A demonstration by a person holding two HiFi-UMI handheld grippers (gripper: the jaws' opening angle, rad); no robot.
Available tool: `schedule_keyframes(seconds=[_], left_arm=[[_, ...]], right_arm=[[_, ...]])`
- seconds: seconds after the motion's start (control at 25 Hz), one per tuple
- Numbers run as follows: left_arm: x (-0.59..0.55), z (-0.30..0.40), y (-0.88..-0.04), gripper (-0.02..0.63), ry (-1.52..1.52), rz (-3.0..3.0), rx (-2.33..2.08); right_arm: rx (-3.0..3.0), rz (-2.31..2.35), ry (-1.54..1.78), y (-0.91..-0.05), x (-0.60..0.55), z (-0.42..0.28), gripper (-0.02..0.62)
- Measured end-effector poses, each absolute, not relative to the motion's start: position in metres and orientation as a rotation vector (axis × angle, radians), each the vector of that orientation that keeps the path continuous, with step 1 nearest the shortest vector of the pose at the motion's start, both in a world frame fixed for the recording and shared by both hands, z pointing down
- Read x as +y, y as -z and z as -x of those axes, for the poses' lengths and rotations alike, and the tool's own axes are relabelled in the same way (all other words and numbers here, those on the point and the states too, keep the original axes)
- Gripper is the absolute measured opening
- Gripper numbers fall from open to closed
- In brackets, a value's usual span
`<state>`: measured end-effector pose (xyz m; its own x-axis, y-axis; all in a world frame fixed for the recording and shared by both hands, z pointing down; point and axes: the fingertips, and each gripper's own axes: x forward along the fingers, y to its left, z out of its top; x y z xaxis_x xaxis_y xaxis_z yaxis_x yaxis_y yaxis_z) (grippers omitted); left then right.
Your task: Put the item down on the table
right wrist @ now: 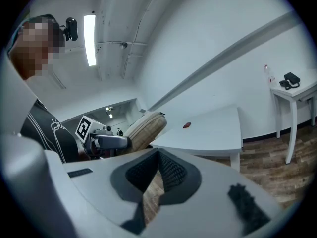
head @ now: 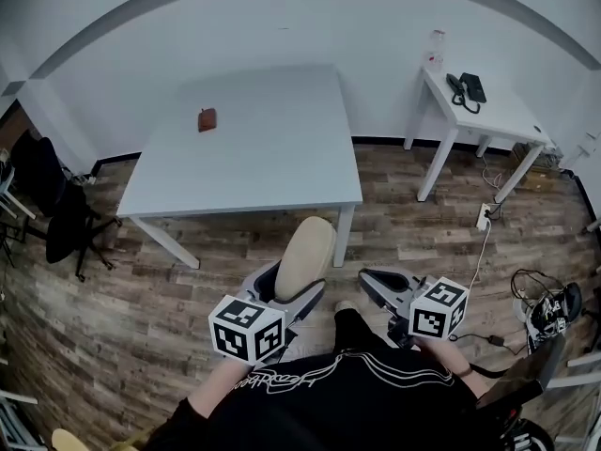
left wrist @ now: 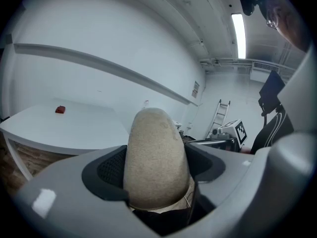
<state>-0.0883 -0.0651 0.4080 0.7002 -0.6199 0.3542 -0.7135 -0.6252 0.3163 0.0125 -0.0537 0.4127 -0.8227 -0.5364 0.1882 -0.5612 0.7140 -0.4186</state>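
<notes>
My left gripper (head: 289, 287) is shut on a beige oblong item (head: 306, 255) with a rounded end that sticks out forward past the jaws. It is held in the air in front of the white table's (head: 282, 167) near edge. In the left gripper view the beige item (left wrist: 156, 157) fills the space between both pads. A small red-brown object (head: 207, 119) lies on the table's far left part. My right gripper (head: 374, 280) hovers to the right of the item, shut, with nothing in it; the right gripper view shows its pads (right wrist: 171, 170) meeting at the tip.
A small white side table (head: 502, 116) at the right carries a black phone (head: 465, 90) and a bottle (head: 436, 51). Black chairs (head: 56, 209) stand at the left. Cables and a power strip (head: 540, 299) lie on the wooden floor at the right.
</notes>
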Motion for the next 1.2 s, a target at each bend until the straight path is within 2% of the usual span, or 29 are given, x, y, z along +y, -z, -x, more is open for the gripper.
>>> schedule_keyframes(seconds=[0.84,1.2], left_arm=[[-0.302,0.050,-0.465,0.371,-0.394,-2.349,-1.099],[-0.399,0.054,-0.519,0.371,-0.618,-2.328,-1.229]], right_arm=[[-2.802,-0.811,-0.874,-0.462,-0.297,-0.049,0.008],[-2.765,-0.733,-0.934,-0.484,-0.365,-0.053,0.008]])
